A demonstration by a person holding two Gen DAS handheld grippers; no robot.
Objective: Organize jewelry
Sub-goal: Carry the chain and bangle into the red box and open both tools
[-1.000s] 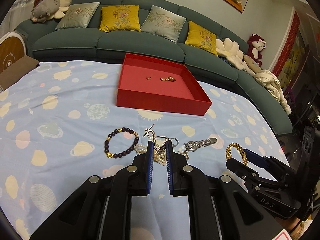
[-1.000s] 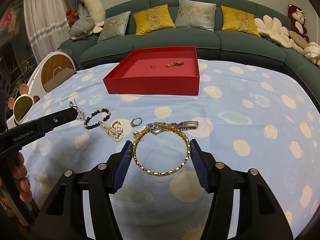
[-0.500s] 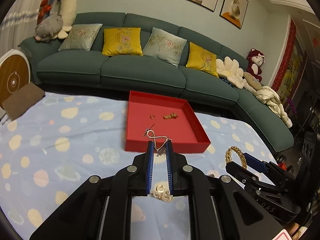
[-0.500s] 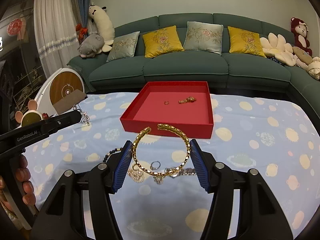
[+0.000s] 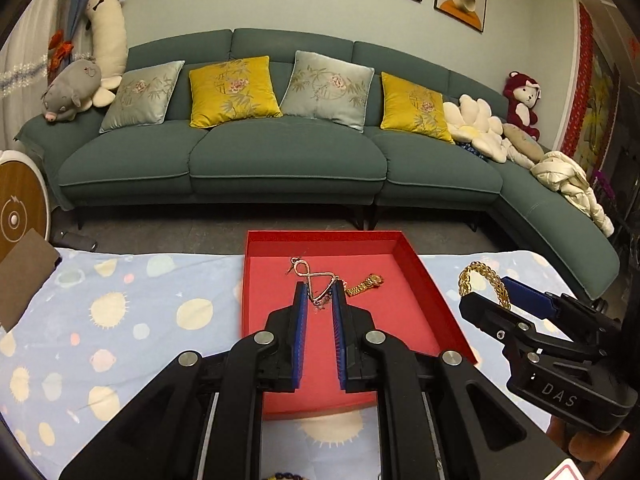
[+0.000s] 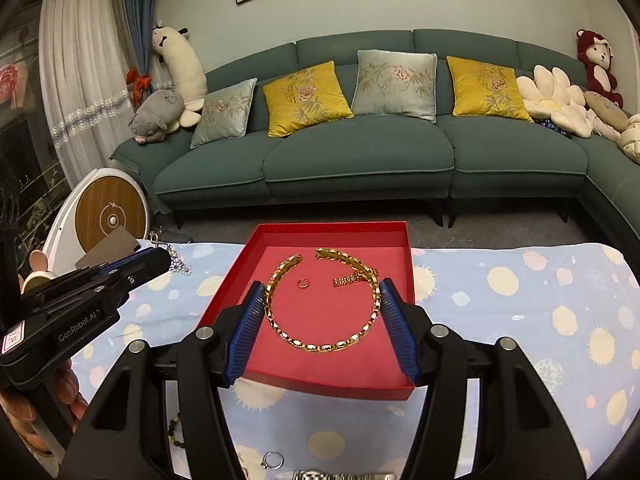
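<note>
The left gripper [image 5: 320, 292] has its blue pads drawn close together and clamped on a thin silver necklace [image 5: 310, 276], whose looped clasp end sticks up past the fingertips while a small pendant hangs between the pads. It hovers over the left half of the red tray [image 5: 430, 280]. In the right wrist view the same gripper [image 6: 162, 258] reaches in from the left of the tray, over the blue cloth [image 6: 520, 320] with its sun and planet print, and the sparkly end of the necklace [image 6: 176, 264] dangles from its tip.

On the tray floor, toward the back, lie a small ring [image 6: 303, 283] and, to the right of it, a short gold watch [image 6: 350, 280]. In the left wrist view the watch [image 5: 366, 285] sits just right of the left gripper's tips.

The right gripper [image 6: 322, 300] holds its pads wide apart, pressed on the two sides of a gold bangle [image 6: 320, 346], an open chain-link hoop with its gap facing the tray's back wall. The bangle hangs level above the middle of the tray [image 6: 332, 232]. Seen from the left wrist camera, this gripper [image 5: 486, 284] is to the right of the tray with the bangle [image 5: 478, 270] standing up from between its fingers.

In front of the tray, at the lower edge of the right wrist view, a silver ring [image 6: 273, 460] and a silver watch band [image 6: 340, 475] rest on the cloth. Behind the tray stands a green sofa [image 6: 360, 152].
</note>
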